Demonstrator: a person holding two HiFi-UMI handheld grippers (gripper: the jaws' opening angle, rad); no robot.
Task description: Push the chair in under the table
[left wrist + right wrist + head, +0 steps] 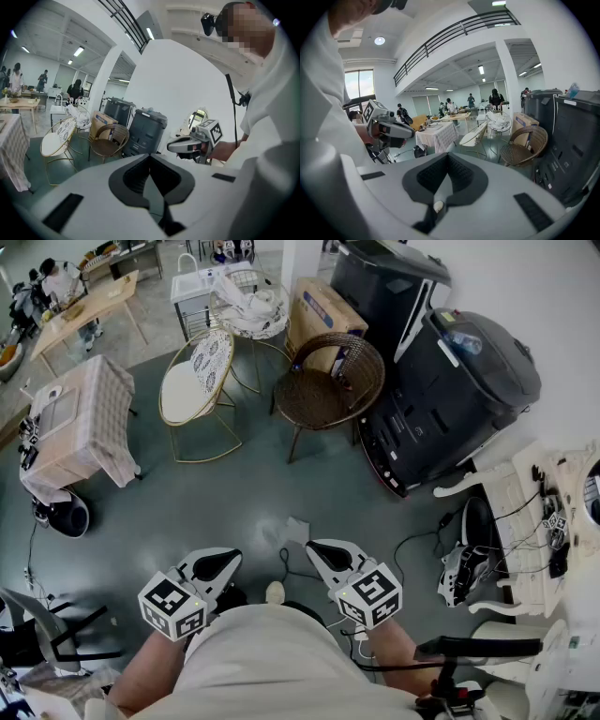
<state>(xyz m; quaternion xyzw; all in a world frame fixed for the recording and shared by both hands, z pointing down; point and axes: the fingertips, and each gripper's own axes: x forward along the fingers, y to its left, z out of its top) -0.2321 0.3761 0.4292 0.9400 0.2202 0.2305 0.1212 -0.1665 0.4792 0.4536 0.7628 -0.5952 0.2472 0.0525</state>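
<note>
A gold-wire chair [195,385] with a white seat stands on the grey floor, to the right of a small table [80,418] under a checked cloth and apart from it. The same chair [58,138] shows in the left gripper view and again, as the gold chair [474,133], beside the table [436,133] in the right gripper view. My left gripper [217,563] and right gripper [323,554] are held close to my body, far from both. Each is shut with nothing between its jaws, as its own view shows: left gripper [150,161], right gripper [447,159].
A brown wicker chair [328,381] stands right of the gold one. Black bins [450,390] and a cardboard box [323,306] line the back right. White furniture with cables [525,521] is at the right. People sit at a wooden table [84,306] far left.
</note>
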